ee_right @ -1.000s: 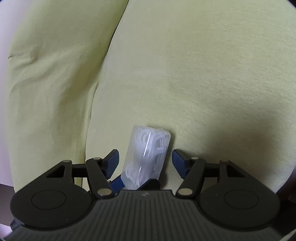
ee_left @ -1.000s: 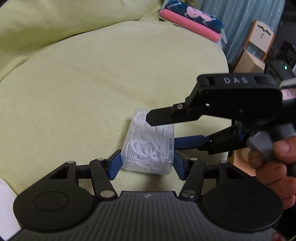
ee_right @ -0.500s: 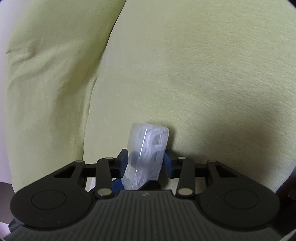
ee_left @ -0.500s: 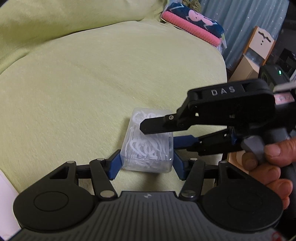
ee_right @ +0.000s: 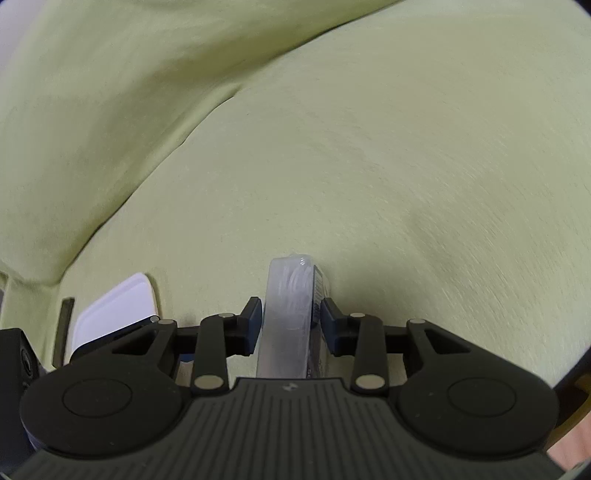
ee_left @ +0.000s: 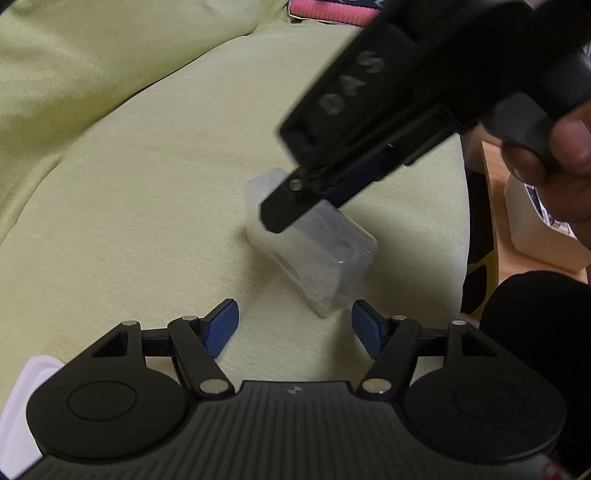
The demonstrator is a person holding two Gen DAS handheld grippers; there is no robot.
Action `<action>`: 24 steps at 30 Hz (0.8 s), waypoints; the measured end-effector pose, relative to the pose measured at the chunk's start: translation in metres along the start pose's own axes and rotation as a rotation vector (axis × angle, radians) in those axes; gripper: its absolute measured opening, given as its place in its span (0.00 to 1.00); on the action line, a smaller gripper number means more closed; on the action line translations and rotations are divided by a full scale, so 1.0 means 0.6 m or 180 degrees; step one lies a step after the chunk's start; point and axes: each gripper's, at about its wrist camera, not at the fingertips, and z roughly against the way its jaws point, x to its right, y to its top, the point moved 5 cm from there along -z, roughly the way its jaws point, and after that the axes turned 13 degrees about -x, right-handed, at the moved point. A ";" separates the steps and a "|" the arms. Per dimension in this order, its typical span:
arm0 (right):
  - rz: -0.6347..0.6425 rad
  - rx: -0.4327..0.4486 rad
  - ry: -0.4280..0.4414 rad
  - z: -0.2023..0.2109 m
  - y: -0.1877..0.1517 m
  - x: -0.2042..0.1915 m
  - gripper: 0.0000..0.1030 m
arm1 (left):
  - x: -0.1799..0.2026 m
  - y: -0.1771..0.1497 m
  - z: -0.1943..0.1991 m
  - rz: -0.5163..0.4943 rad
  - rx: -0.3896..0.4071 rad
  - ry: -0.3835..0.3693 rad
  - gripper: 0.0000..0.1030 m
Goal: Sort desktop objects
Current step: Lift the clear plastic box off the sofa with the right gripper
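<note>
Box: one clear plastic box (ee_left: 325, 254) of small white pieces, blurred here; it hangs tilted over the green cushion (ee_left: 147, 206), seemingly lifted clear of it, though the pictures do not settle that.
Where it sits: in the left wrist view, just past centre toward 1 o'clock; in the right wrist view (ee_right: 291, 314), at 6 o'clock, edge-on between the pads.
Right tongs: (ee_right: 291, 321) pinching the box, both blue pads pressed against its two broad faces; in the left wrist view they reach in from 1 o'clock, held by a hand (ee_left: 561, 147).
Left tongs: (ee_left: 293, 328) spread wide and holding nothing; the box's near corner lies just beyond the right-hand pad, apart from it.
Step in hand: the box appears to have passed to the right tongs alone, which are carrying it off the cushion.
Next move calls for: a firm squeeze on the smooth faces, since a tilted box could slide out, and a place to set it down; none is plainly marked, so I cannot tell where it belongs.
Other things, counted: one white lid-like tray (ee_right: 114, 310) at 8 o'clock in the right wrist view; one pink-edged cloth (ee_left: 332, 11) at 12 o'clock in the left wrist view.
Tongs, counted: two.
</note>
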 end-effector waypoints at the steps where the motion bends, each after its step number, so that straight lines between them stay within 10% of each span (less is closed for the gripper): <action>1: 0.0028 0.0008 -0.0023 -0.001 0.003 -0.004 0.31 | 0.000 0.000 0.000 -0.0004 -0.0003 0.0017 0.67; 24: -0.0191 -0.0155 -0.0032 -0.027 -0.012 0.025 0.32 | -0.012 -0.039 0.003 -0.0154 0.0016 0.0189 0.71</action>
